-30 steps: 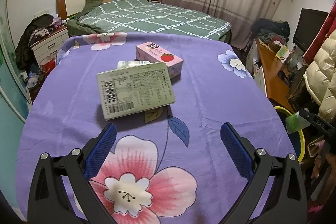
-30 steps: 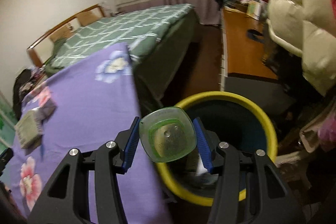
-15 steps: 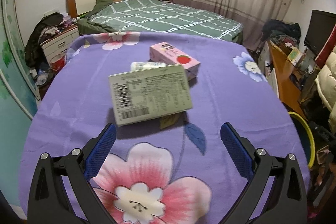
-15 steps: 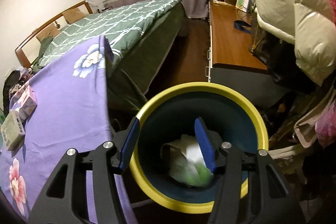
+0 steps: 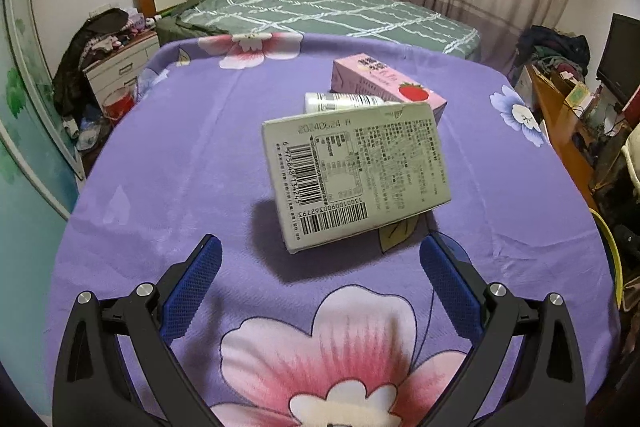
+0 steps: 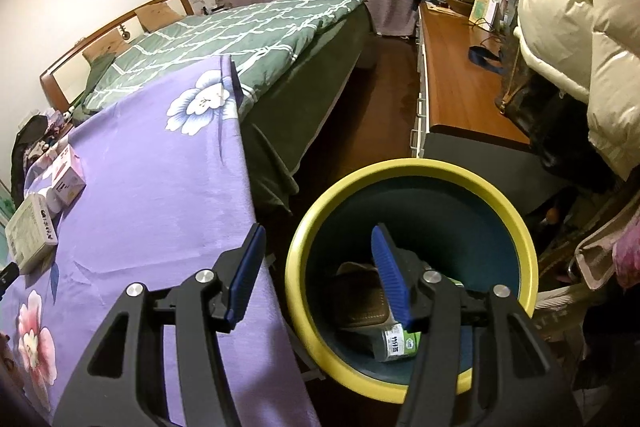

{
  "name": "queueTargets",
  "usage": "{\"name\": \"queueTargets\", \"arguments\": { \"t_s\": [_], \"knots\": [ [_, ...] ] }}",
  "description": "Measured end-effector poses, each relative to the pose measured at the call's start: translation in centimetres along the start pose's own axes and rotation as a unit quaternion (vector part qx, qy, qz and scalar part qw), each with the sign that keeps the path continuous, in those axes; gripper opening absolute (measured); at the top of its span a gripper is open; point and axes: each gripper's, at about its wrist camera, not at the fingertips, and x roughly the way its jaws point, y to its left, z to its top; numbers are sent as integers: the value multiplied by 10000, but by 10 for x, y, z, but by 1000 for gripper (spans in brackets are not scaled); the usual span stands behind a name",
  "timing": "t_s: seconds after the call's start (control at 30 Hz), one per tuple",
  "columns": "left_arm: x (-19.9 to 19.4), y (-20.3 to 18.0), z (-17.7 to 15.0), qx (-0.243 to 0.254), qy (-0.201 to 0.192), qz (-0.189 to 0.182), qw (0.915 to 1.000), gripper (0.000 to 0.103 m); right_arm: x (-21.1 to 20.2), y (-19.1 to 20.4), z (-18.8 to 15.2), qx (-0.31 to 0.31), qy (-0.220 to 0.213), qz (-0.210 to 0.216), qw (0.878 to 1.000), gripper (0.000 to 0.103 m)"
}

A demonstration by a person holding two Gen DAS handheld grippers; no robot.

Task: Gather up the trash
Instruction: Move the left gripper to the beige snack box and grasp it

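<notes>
A grey-green box [image 5: 356, 175] with barcodes lies on the purple floral blanket [image 5: 180, 167], just ahead of my left gripper [image 5: 320, 267]. That gripper is open and empty, with the box beyond its fingertips. Behind the box are a white bottle [image 5: 344, 101] and a pink strawberry carton [image 5: 384, 87]. My right gripper [image 6: 318, 267] is open and empty, over the near rim of the yellow-rimmed bin [image 6: 412, 167]. A green cup [image 6: 400, 341] and a dark flat item [image 6: 358, 299] lie inside the bin. In the right wrist view the box [image 6: 30, 235] and carton [image 6: 68, 175] sit far left.
The bin stands on the floor off the blanket's right edge [image 6: 248, 187]; its rim [image 5: 612, 255] also shows in the left wrist view. A green-quilted bed [image 5: 320, 15] lies beyond. A wooden desk [image 6: 460, 75] and a cream puffer coat [image 6: 580, 27] stand to the right.
The green cup left my right gripper and dropped into the bin; the jaws now stand empty. My left gripper moved closer to the grey-green box, which looks larger.
</notes>
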Motion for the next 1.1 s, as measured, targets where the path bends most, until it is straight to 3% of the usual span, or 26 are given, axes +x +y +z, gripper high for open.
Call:
{"name": "queueTargets", "arguments": {
  "t_s": [0.53,0.67,0.9,1.03,1.1],
  "knots": [
    [27,-28,6,223,286,-340,9988,98,2,-12,1,121,2,21,9999,54],
    [21,-53,-1,389,346,-659,9965,98,2,-10,1,130,7,49,9999,54],
    [6,-115,-13,1048,394,-1384,9840,98,1,-10,1,123,-15,123,9998,54],
    [-4,-113,-6,1083,200,-1239,9862,98,1,-11,1,131,-24,144,9998,54],
    [-2,-97,5,954,122,-957,9908,98,1,-11,1,142,-18,147,9998,54]
  ]
}}
